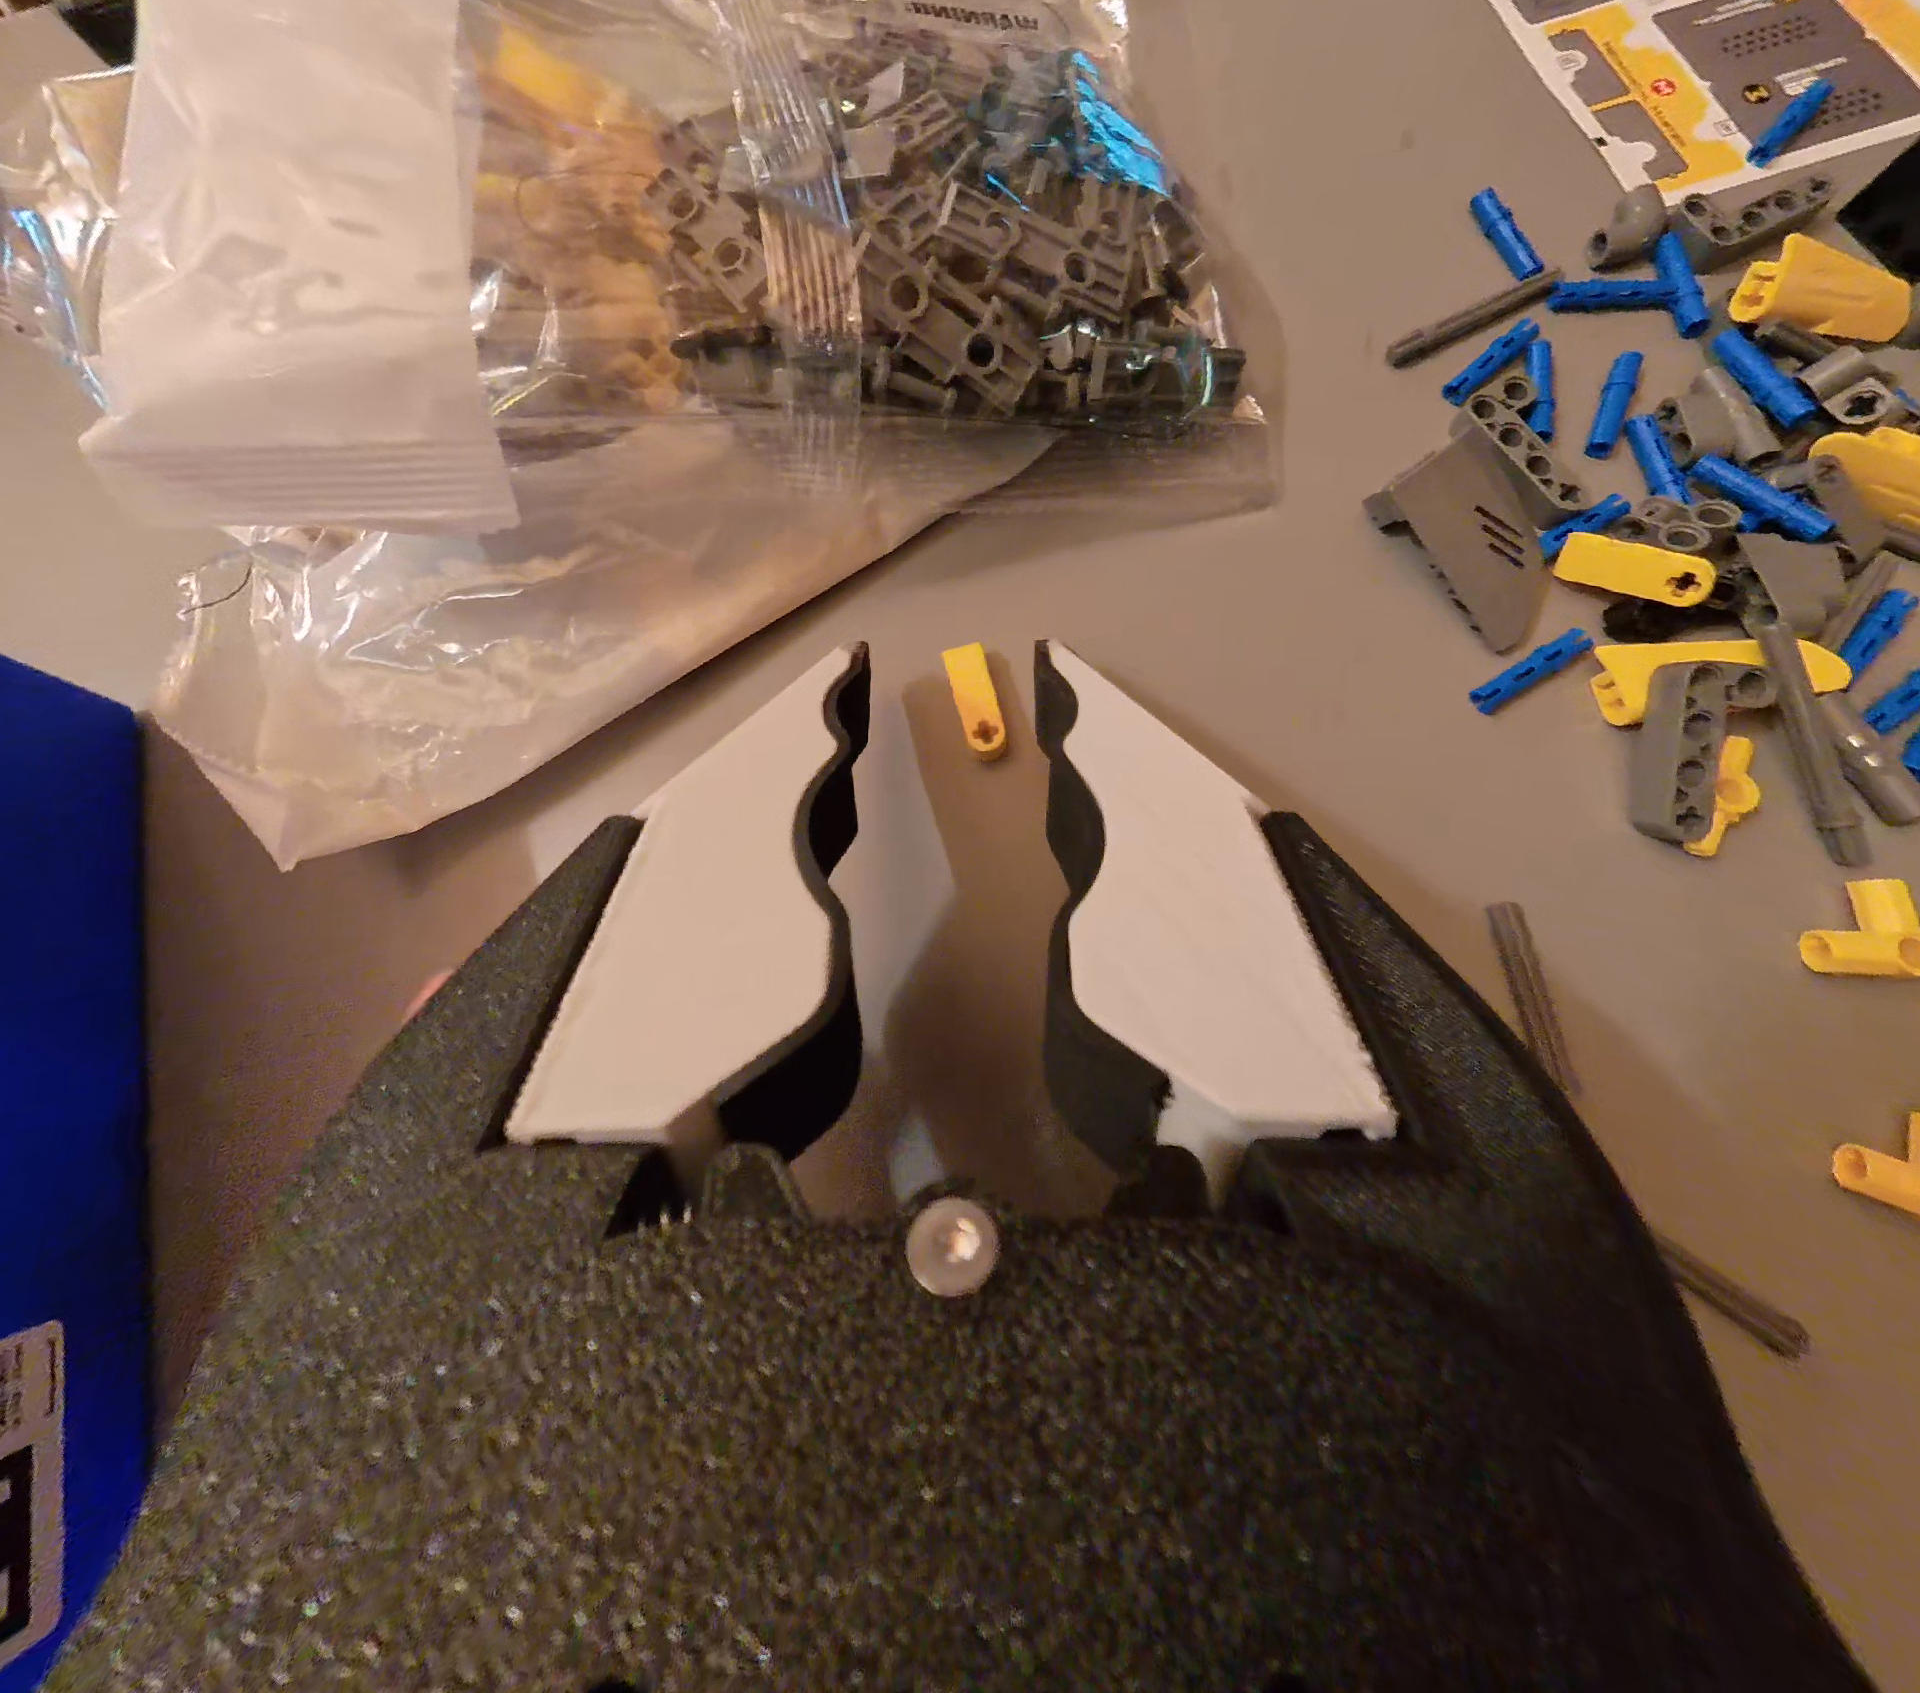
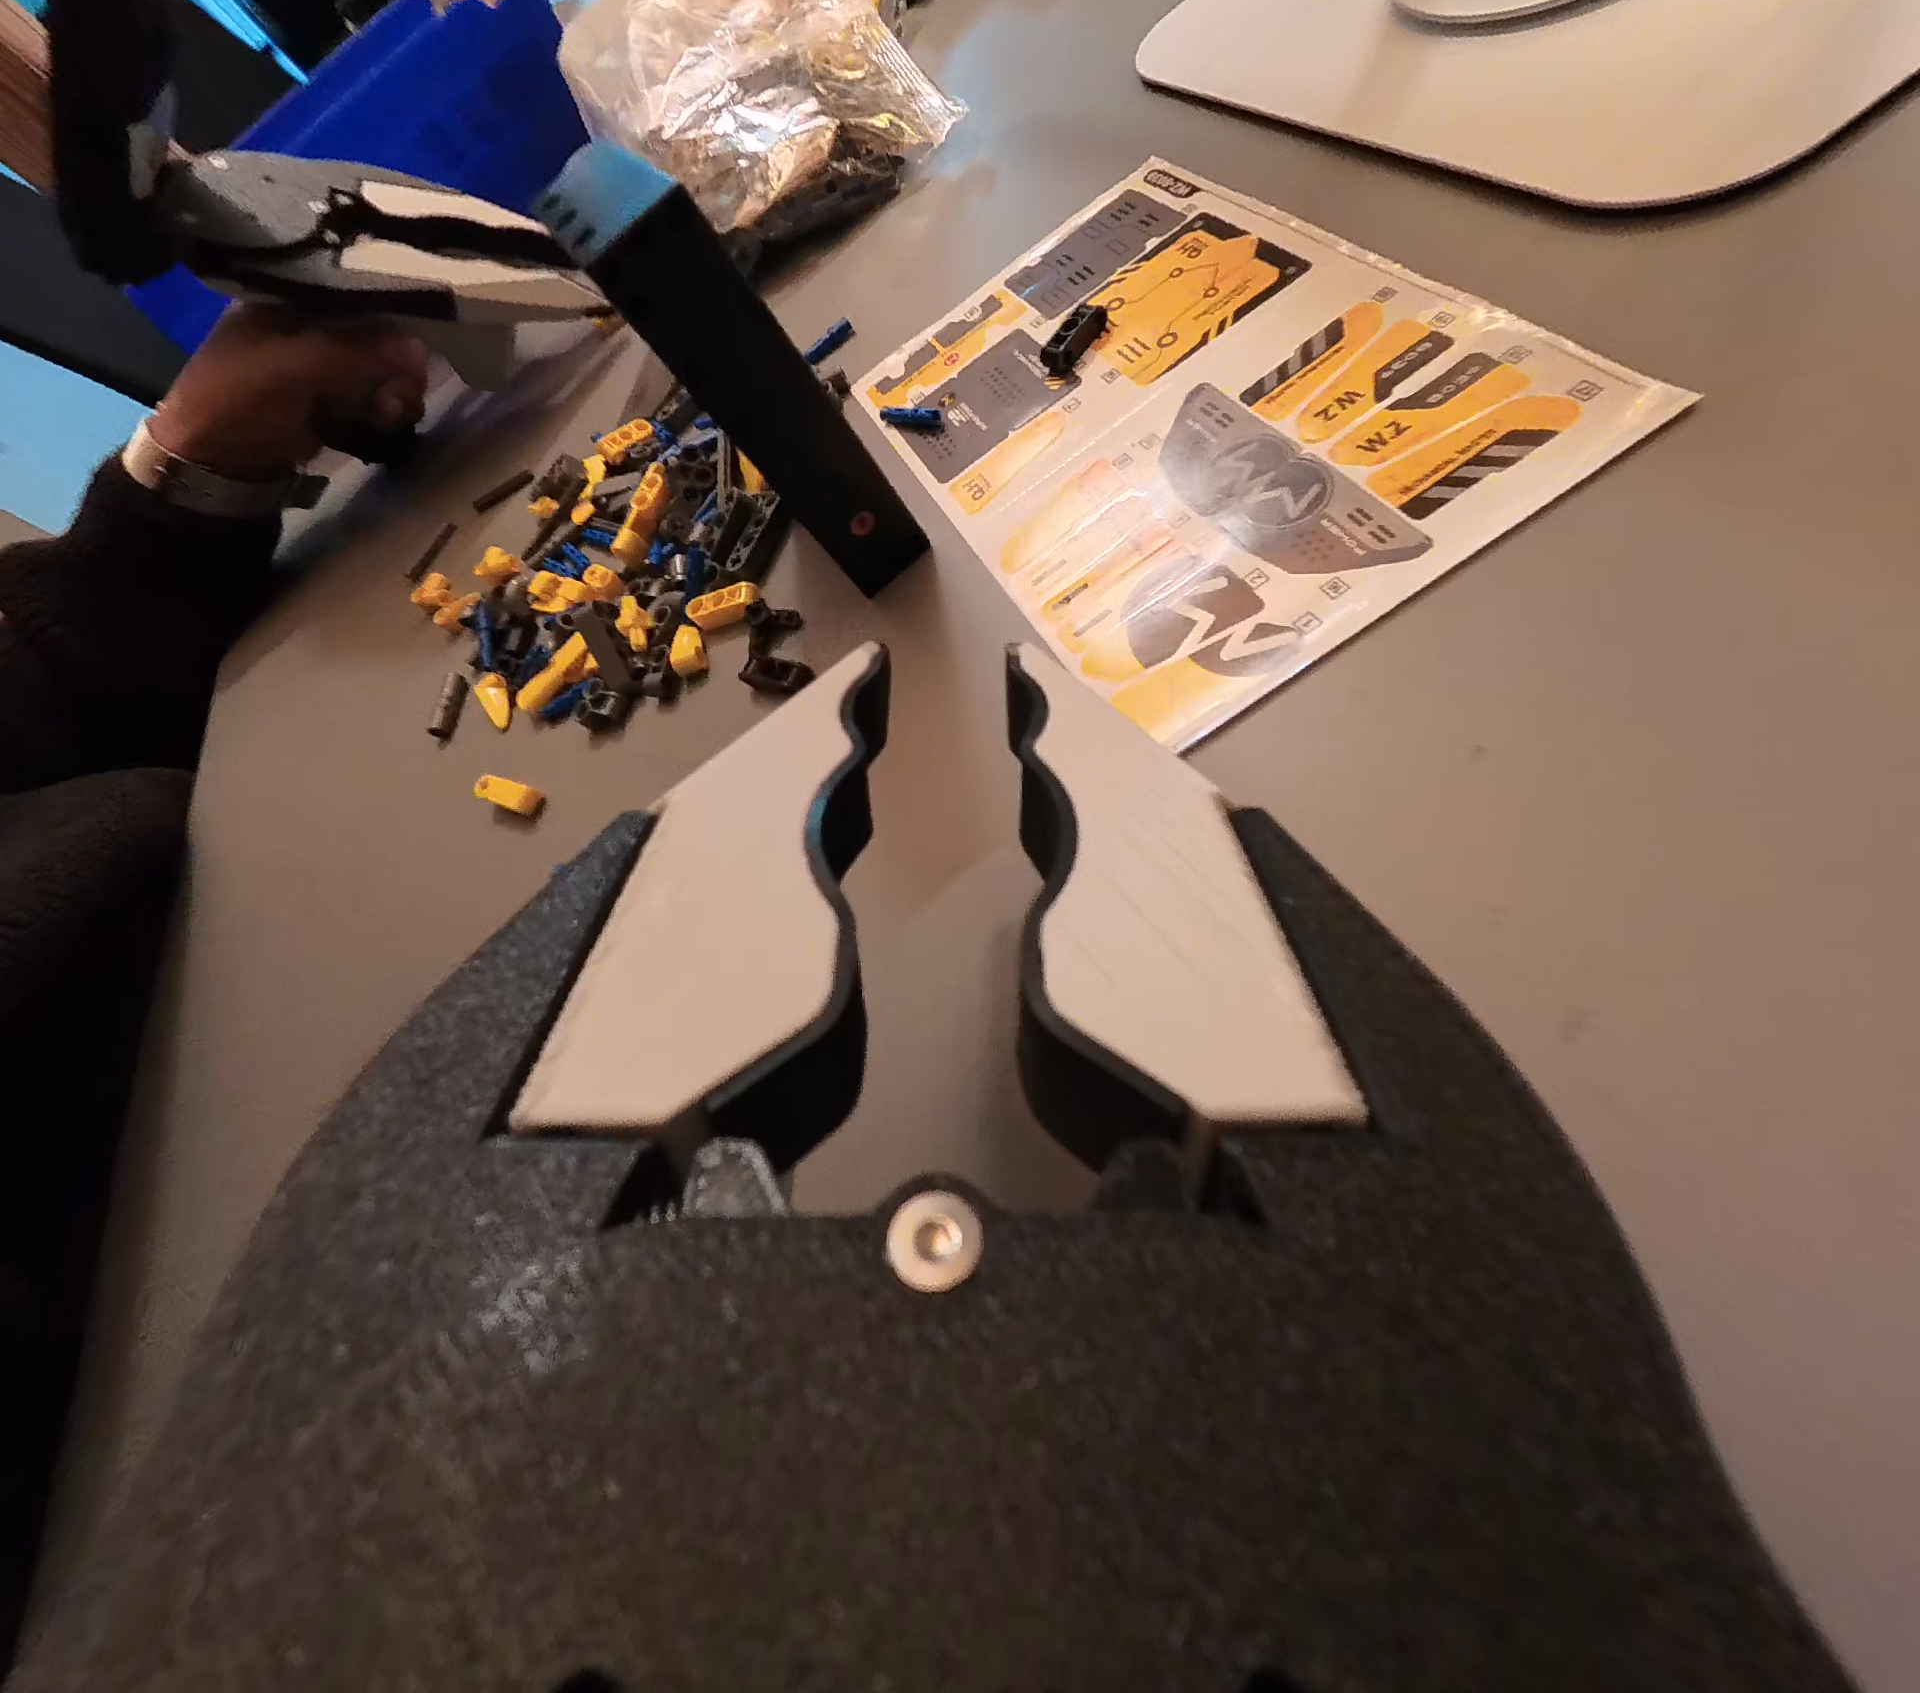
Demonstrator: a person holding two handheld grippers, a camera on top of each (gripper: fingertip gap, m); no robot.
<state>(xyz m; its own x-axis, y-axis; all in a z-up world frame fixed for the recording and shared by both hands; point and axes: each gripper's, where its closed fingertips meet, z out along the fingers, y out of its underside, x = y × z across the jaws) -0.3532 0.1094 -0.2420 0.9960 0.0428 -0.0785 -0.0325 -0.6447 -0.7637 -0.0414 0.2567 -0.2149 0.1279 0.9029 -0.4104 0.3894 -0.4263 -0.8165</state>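
My left gripper (image 1: 948, 656) is open and empty. A small yellow piece (image 1: 977, 701) with a cross hole lies on the grey table (image 1: 1195, 604), showing between the fingertips with a gap on both sides. In the right wrist view a hand holds this gripper (image 2: 561, 267) raised above the table, its tips against a tall black box (image 2: 748, 396). My right gripper (image 2: 948, 656) is open and empty over bare table, near a pile of yellow, blue and grey building pieces (image 2: 613, 583) and a sticker sheet (image 2: 1278, 438).
A clear bag of grey and yellow pieces (image 1: 831, 261) lies ahead left of the left gripper, over empty bags. The loose pile (image 1: 1714, 480) and sticker sheet (image 1: 1683, 2) are to its right. A blue bin (image 2: 416, 95) and white monitor base (image 2: 1558, 54) stand farther back. One yellow piece (image 2: 509, 794) lies apart. The gap from one gripper's tips to the other's is roughly 35 centimeters.
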